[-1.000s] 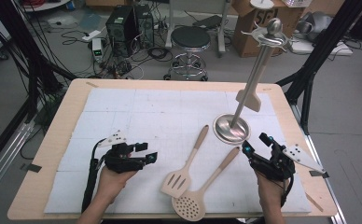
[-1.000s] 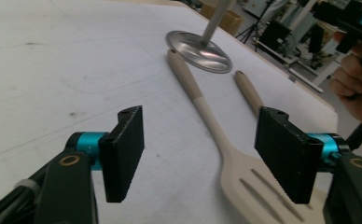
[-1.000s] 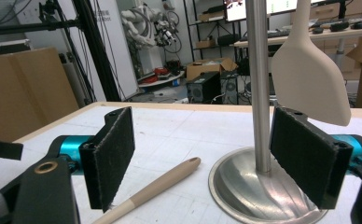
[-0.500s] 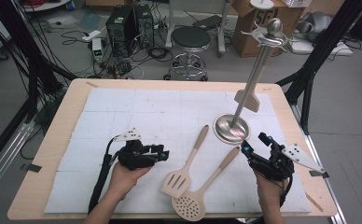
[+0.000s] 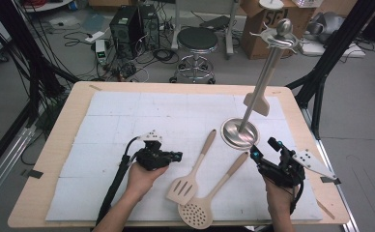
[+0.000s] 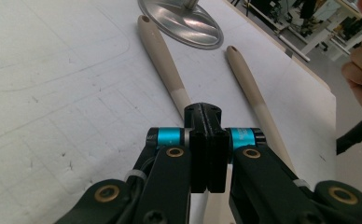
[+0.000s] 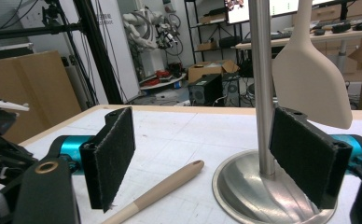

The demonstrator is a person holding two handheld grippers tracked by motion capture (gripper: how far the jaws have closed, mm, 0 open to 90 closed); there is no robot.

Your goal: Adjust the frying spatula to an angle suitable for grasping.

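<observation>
Left gripper [image 5: 176, 156] fingers just closed, pads pressed flat together with nothing between them; right gripper [image 5: 260, 153] fingers wide open, empty.

Left gripper lies low over the bench [image 5: 74, 111], aimed toward 3 o'clock in the high view. Slotted spatula [image 5: 194, 169] lies just past its tips, head near the person, handle running up toward 1 o'clock to the stand base [image 5: 239, 134]. In the left gripper view that handle [image 6: 163, 58] passes right under the shut fingers [image 6: 207, 154], long axis almost in line with them, so no grip yet. Skimmer [image 5: 209, 198] lies parallel, one step toward 3 o'clock, between the two grippers, nearer the right.

Left hand is nearer the spatula. Judged: fingers must reopen and straddle the handle crosswise. One spatula [image 5: 257, 104] already hangs on the stand.
</observation>
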